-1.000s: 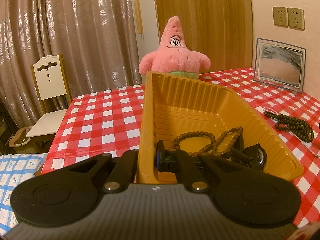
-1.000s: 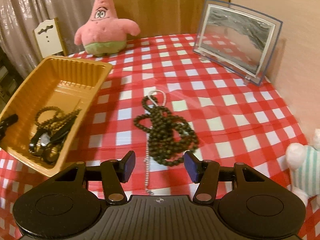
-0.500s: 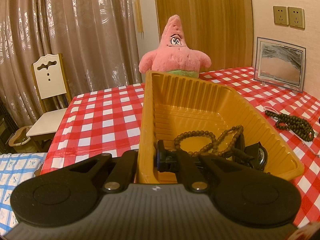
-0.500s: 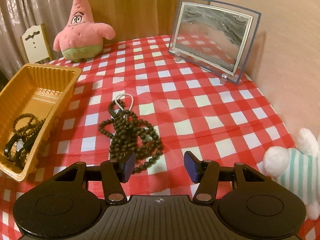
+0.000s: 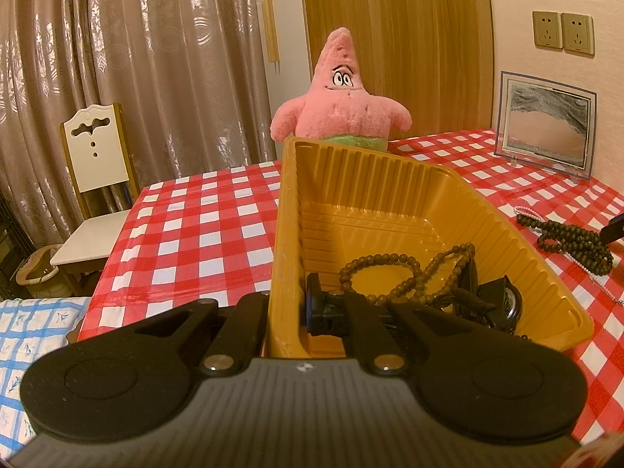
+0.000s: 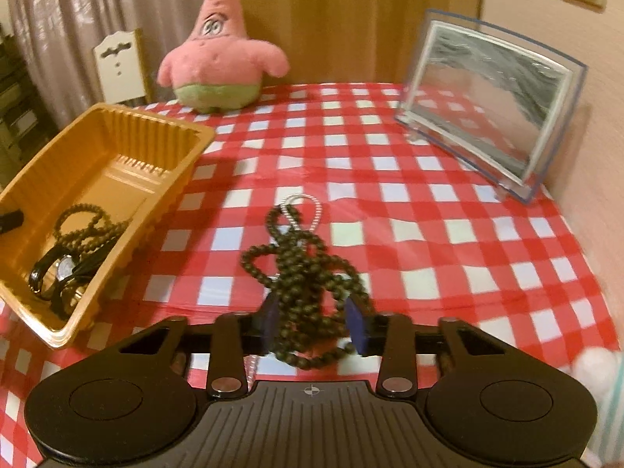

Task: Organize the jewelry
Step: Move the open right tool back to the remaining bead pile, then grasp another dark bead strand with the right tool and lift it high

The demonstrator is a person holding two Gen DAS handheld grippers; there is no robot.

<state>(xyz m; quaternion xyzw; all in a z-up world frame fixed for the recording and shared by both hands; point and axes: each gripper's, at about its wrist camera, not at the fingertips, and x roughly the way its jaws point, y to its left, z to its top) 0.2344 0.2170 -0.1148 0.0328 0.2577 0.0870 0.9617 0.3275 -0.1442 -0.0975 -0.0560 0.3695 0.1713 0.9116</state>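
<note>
My left gripper is shut on the near left wall of the yellow tray; one finger is inside, one outside. The tray holds a brown bead bracelet and a watch. A dark bead necklace lies piled on the checked cloth with a white pearl chain under it. My right gripper is low over the pile, its blue pads on either side of the near beads with a gap still showing. The necklace also shows in the left wrist view.
A pink starfish plush sits at the table's far edge behind the tray. A sand-picture frame stands at the right near the wall. A white and teal plush lies at the near right. A chair stands left of the table.
My right gripper has moved forward and down onto the dark bead necklace, and its jaws have narrowed around the beads. The left gripper has stayed on the tray wall.
</note>
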